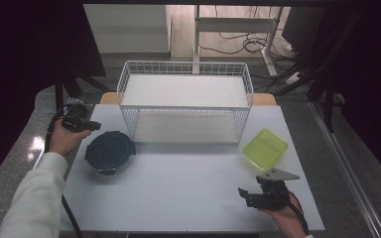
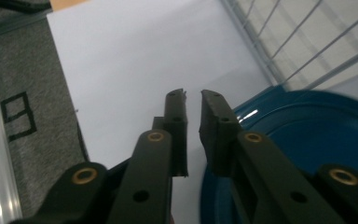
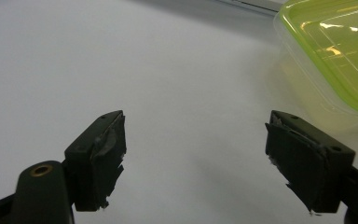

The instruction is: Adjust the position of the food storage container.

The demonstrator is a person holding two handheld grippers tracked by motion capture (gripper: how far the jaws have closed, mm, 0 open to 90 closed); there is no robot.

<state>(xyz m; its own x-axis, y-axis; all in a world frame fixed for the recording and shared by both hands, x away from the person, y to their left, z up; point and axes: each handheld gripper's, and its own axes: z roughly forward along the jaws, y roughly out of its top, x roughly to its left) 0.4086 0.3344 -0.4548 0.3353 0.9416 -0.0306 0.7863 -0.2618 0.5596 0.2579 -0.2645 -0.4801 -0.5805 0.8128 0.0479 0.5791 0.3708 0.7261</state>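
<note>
Tongs sit in each hand of a person at a white table [image 1: 188, 178]. The left tongs [image 1: 93, 126] are at the left side of the table, just beside a round blue box [image 1: 110, 150]. In the left gripper view, the left tongs [image 2: 193, 95] are almost closed, with only a thin gap between the jaws, and nothing is between them. The blue box [image 2: 307, 140] is right next to the jaw on the right side of that view, and part of the jaw is over its lid. It is hard to tell if they touch.

The right tongs [image 1: 241, 194] are near the front edge of the table, on the right. In the right gripper view, the right tongs [image 3: 193, 140] are wide open and hold nothing. A green box [image 3: 335, 51] lies ahead of them, off to the right, and apart from the jaws. In the high view the green box [image 1: 265, 148] sits on the table near the right end of a white wire rack [image 1: 185, 101]. The blue box sits near the left end of the rack.
</note>
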